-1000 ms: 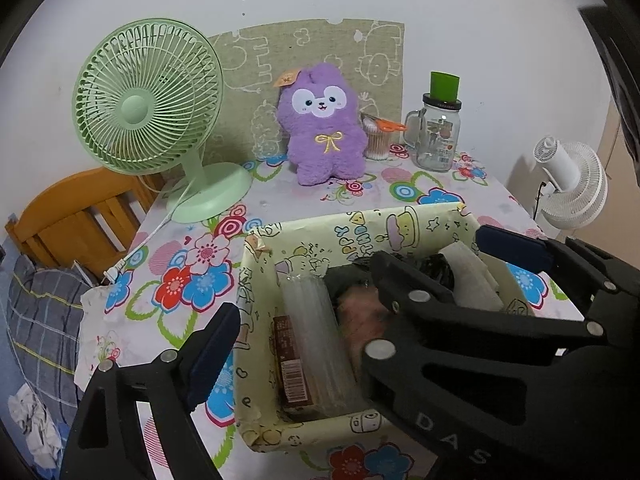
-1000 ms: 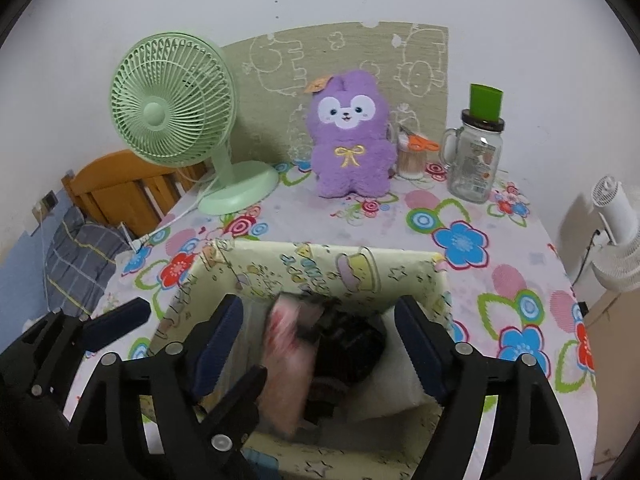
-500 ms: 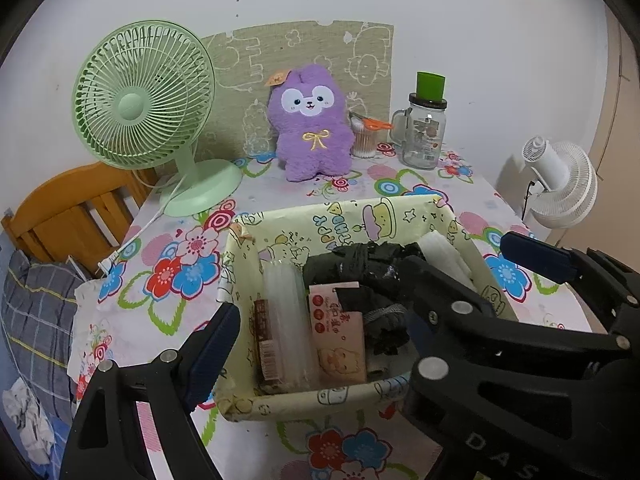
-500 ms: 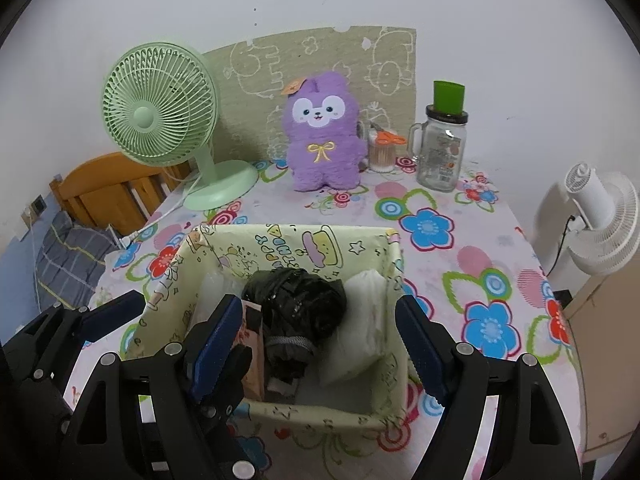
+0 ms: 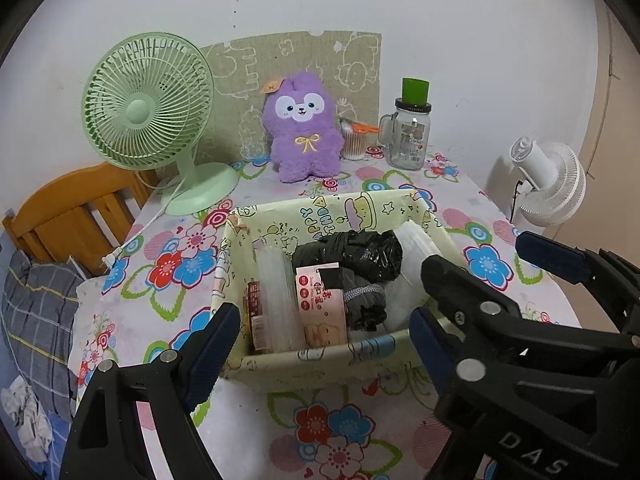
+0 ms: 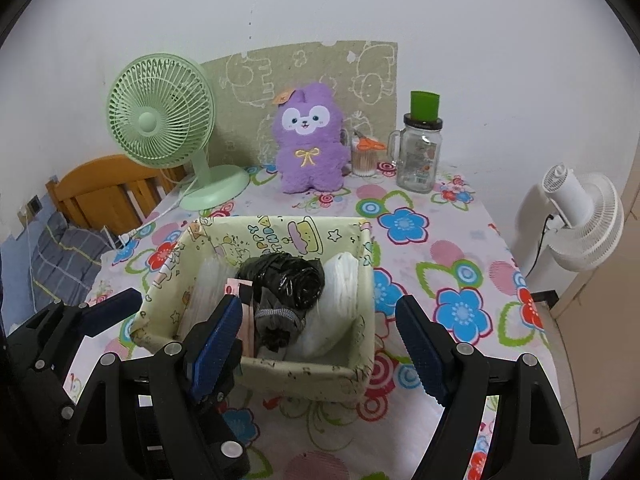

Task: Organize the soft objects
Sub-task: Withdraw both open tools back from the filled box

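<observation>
wooden chair [image 5: 76, 208] cut off at left, jar label [image 6: 420, 152] unreadable

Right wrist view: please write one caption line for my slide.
Open right gripper above a patterned fabric basket packed with soft items, purple plush toy behind.

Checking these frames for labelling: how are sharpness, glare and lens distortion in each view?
Left wrist view: sharp, evenly lit; fisheye bends the table edge, dark vignette at the corners; slight sheen on the black bag in the basket. Right wrist view: equally crisp, soft shadows, small highlights on the glass jar, same corner vignette.
</observation>
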Demonstrator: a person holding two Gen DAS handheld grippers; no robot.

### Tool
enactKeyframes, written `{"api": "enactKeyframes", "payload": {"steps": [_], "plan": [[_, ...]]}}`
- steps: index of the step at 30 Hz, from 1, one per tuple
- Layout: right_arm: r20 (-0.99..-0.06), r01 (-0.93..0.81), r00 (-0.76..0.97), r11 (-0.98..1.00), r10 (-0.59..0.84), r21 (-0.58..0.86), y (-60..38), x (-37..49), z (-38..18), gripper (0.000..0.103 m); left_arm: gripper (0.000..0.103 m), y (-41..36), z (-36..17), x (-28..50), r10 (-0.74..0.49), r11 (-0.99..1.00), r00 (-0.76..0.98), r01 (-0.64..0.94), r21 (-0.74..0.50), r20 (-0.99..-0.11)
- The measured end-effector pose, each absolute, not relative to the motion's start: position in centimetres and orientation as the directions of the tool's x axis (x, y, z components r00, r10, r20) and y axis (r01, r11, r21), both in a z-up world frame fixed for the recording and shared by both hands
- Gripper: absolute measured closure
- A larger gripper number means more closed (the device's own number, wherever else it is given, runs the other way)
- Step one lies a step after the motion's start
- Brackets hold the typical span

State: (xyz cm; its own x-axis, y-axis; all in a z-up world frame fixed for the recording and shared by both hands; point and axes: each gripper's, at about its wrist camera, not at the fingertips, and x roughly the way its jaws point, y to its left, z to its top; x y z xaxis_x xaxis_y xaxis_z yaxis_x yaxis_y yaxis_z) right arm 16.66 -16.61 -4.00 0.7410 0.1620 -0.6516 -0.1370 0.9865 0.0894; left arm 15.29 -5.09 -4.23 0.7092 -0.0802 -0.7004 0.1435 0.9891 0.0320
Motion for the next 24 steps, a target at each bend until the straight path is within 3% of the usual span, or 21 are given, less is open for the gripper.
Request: {"api": "enactKeyframes", "payload": {"steps": [24], "plan": [[-0.606,-0.08,0.79,0.995,0.097,0.055,-18.2,10.3,-2.0,0.015,0.015,-3.0,-2.4,9.5,-0.059,0.996,0.749,0.092,0.015,-0.66]]}}
